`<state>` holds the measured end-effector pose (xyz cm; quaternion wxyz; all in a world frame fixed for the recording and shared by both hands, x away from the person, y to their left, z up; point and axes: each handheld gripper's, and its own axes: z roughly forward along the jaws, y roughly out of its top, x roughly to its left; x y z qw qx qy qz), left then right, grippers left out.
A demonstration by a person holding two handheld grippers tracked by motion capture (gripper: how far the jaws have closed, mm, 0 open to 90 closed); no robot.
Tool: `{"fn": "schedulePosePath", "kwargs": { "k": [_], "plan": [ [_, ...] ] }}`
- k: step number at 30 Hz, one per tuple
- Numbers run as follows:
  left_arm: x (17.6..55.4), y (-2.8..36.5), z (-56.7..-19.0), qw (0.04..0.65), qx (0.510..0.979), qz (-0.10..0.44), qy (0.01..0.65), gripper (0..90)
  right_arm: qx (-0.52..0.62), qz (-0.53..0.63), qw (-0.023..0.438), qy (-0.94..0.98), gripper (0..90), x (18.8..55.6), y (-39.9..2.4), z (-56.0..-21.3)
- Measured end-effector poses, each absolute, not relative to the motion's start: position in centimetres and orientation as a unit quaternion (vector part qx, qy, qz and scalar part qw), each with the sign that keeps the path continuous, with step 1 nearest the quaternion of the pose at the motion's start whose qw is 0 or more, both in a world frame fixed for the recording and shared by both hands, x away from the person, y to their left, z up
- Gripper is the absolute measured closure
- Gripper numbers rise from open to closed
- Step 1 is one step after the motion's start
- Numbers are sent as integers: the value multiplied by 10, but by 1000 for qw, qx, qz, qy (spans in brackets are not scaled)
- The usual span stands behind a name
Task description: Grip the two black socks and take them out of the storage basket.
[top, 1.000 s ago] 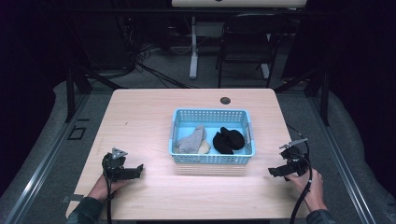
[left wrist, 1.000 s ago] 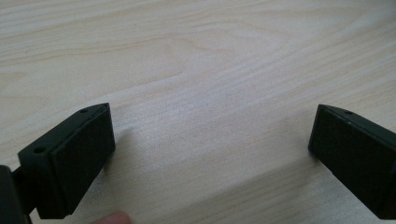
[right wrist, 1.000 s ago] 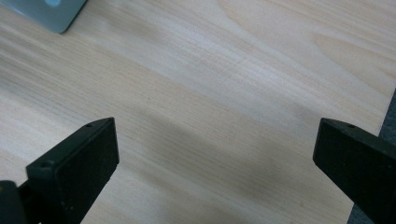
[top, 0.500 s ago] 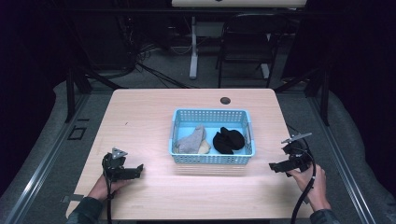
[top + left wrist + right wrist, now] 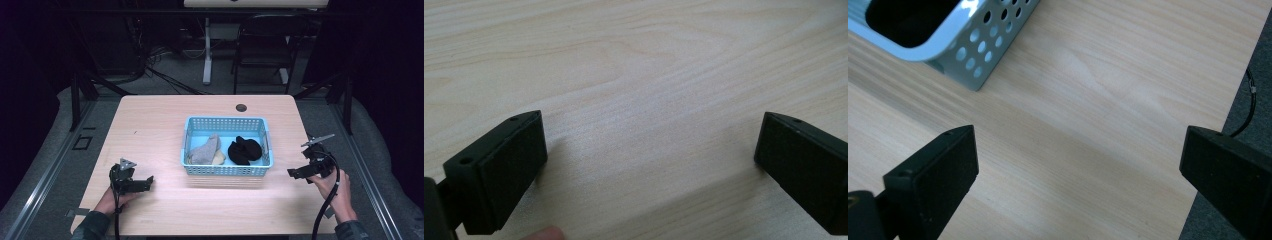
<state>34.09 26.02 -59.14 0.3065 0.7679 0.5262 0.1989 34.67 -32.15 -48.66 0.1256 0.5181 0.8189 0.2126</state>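
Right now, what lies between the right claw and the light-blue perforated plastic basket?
Bare wood tabletop separates right claw from light-blue perforated plastic basket, per the high view.

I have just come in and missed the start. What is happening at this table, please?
A person sits at a wooden table with a two-jaw gripper in each hand. The left gripper and the right gripper are both open and hold nothing, one on each side of a blue basket. Inside the basket lie a grey sock and a black sock. Neither is touched yet.
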Motion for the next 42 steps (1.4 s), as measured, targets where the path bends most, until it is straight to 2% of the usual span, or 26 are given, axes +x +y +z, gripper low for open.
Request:
{"fn": "schedulePosePath", "kwargs": {
  "k": [17, 42],
  "plan": [
    [341, 260, -591, 306, 768, 199, 526, 3, 499, 220, 123, 829, 12, 366, -309, -446],
    [341, 260, -591, 306, 768, 199, 526, 4, 466, 228, 120, 847, 0, 408, -269, -409]
  ]
}}
